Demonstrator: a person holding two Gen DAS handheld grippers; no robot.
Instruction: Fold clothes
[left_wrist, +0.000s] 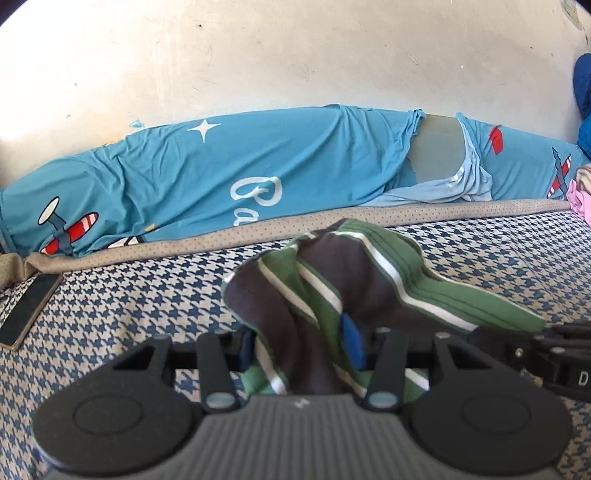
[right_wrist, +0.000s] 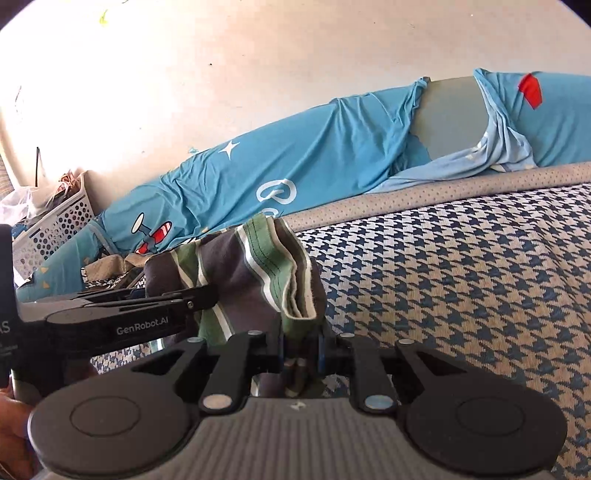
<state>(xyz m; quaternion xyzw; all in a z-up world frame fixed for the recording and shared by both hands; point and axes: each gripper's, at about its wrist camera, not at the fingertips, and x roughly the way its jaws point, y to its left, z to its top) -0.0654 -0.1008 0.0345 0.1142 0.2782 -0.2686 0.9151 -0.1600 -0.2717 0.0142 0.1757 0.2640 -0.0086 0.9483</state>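
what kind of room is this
Most likely a bedroom at home: a bed with a houndstooth sheet, a long bolster in a blue cartoon-plane cover against a plain wall, and a perforated laundry basket in the corner.

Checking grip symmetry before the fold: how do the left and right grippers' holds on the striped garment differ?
The left gripper has its fingers spread wide around a thick bunch of the striped garment; the right gripper pinches a thin edge, fingers nearly together. Both hold it above the houndstooth cover.

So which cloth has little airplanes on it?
The blue sheet bunched along the wall has them: red-and-white propeller planes plus a white star. The striped garment in both grippers is green, grey and white; the bedcover is houndstooth.
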